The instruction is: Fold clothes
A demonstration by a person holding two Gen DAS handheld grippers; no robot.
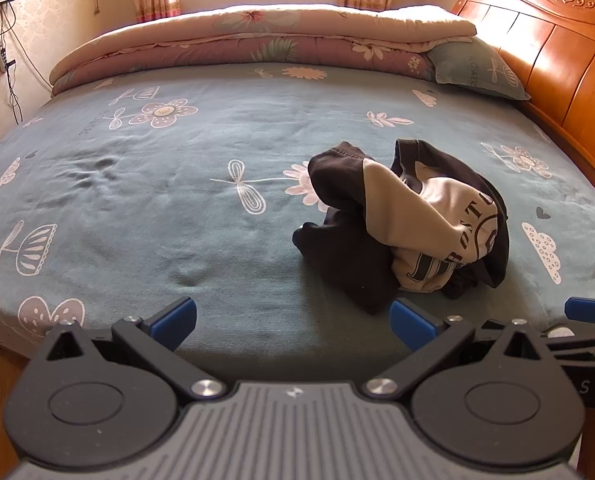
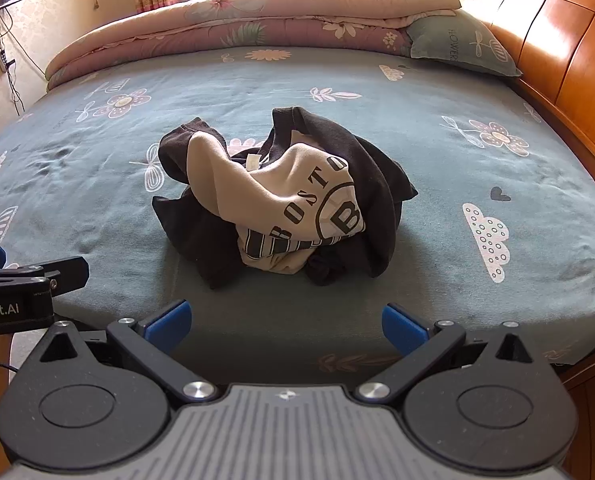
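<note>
A: Left gripper [image 1: 293, 316], black linkage with blue pads: jaws spread wide, nothing between them, pitched down over the near edge of the bed. Right gripper [image 2: 285, 322], same build: also spread wide and empty, just beside the left one.

B: And the garment?

A: Crumpled dark-brown and cream sweatshirt with printed lettering [image 2: 281, 196] sits in a heap on the grey-green flower-print bedsheet [image 2: 477, 152], ahead of both grippers and apart from them. From the right wrist view it lies nearly centred; from the left wrist view it lies off to the right [image 1: 409, 220].

B: Step in hand?

A: Judged as the very start: nothing grasped, no fold made. The next move likely calls for reaching in, pinching two separate edges, and pulling the heap out flat before any folding.

B: What can't be read?

A: The heap hides its own layout. One ribbed cuff shows at the upper left, but the hem, the other sleeve and the shoulders cannot be made out. The lettering is cut by creases. Beyond, a folded pink floral quilt [image 2: 233, 20] and the orange wooden headboard [image 2: 557, 40]; the bed's near corners fall behind the gripper bodies.
</note>
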